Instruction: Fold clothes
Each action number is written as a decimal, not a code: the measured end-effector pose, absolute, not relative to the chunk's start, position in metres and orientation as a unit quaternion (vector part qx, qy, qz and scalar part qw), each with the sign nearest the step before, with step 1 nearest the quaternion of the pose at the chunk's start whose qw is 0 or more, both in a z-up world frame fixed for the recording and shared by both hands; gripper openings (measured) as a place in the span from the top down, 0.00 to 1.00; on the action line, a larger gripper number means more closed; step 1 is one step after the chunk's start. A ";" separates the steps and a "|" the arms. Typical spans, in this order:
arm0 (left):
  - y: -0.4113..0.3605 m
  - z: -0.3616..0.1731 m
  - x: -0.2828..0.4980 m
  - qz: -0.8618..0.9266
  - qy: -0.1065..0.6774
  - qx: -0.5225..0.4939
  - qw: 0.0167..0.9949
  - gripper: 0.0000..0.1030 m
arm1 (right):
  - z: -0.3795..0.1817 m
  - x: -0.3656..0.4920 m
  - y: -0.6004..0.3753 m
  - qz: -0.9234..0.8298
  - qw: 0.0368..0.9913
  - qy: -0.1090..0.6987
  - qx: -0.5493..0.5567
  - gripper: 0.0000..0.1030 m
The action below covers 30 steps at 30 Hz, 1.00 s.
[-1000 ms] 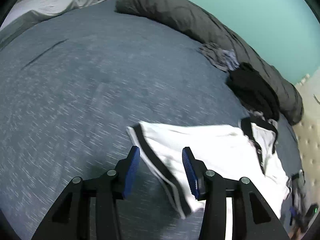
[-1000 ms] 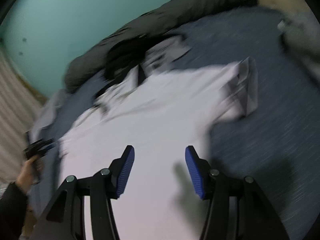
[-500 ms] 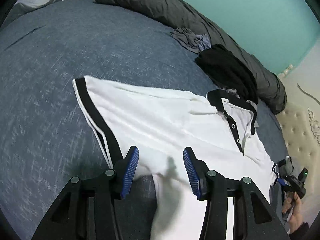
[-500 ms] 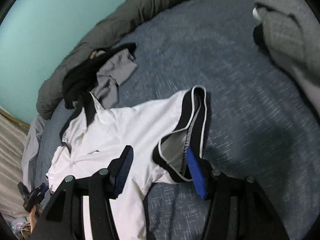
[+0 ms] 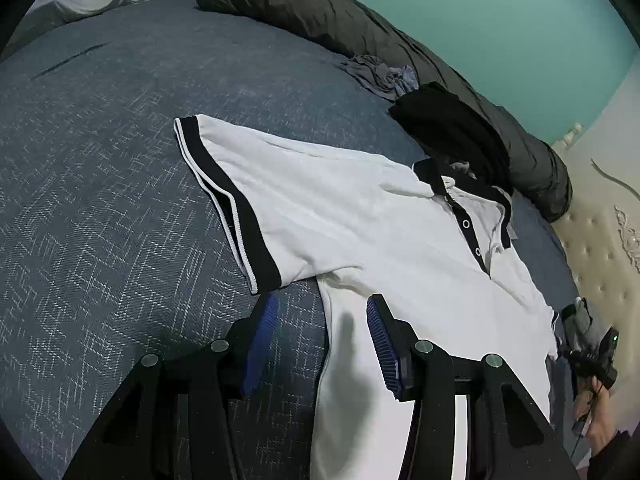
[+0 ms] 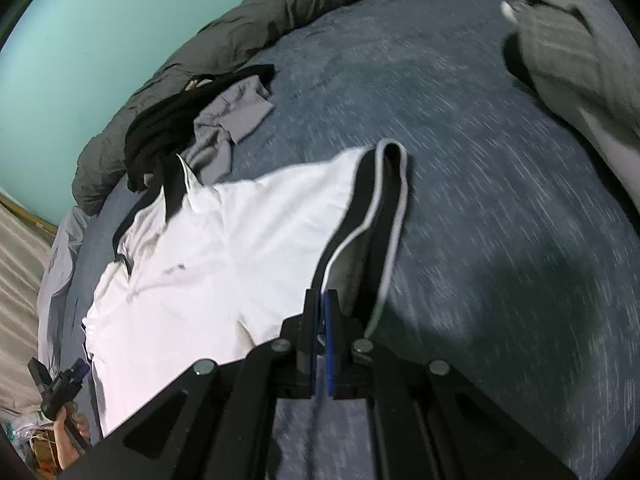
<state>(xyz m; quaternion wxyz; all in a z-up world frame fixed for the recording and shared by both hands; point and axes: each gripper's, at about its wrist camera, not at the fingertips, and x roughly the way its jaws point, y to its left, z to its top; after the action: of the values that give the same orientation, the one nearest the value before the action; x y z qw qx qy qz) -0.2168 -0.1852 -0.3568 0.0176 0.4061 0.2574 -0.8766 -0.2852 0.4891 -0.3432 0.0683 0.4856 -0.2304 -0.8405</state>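
A white polo shirt (image 5: 360,208) with black collar and black-banded sleeves lies face up on the blue bed (image 5: 100,200). My left gripper (image 5: 320,336) hovers open over the shirt's side edge just below the armpit. One pad is over the bedspread and the other over white cloth. In the right wrist view my right gripper (image 6: 322,300) is shut, its tips pinching the near corner of the other sleeve's black cuff (image 6: 384,200). That cuff stands bunched and gaping on the shirt (image 6: 224,248).
A rolled dark grey duvet (image 5: 320,12) runs along the teal wall. A black garment (image 5: 452,128) and a crumpled grey one (image 5: 376,76) lie by the collar. Another grey garment (image 6: 560,48) sits at the right. A tufted headboard (image 5: 600,240) borders the bed.
My right jaws have gone from wide apart around the cuff to shut on it. The left gripper has slid from the sleeve cuff along to the shirt's side, its jaws unchanged.
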 end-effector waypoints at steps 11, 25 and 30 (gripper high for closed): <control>-0.185 -0.365 -0.216 -0.875 0.257 0.411 0.018 0.51 | -0.369 -0.267 0.495 -0.827 0.052 -0.260 0.495 0.98; -0.185 -0.367 -0.217 -0.874 0.257 0.412 0.014 0.50 | -0.338 -0.304 0.511 -0.845 0.031 -0.263 0.465 0.53; -0.186 -0.367 -0.219 -0.874 0.259 0.412 0.014 0.49 | -0.335 -0.343 0.515 -0.859 0.002 -0.234 0.456 0.52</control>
<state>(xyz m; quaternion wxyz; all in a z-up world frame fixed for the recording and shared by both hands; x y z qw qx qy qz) -0.2187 -0.1860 -0.3674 0.0139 0.4120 0.2587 -0.8736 -0.3434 0.5146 -0.3350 0.0021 0.4561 -0.2343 -0.8585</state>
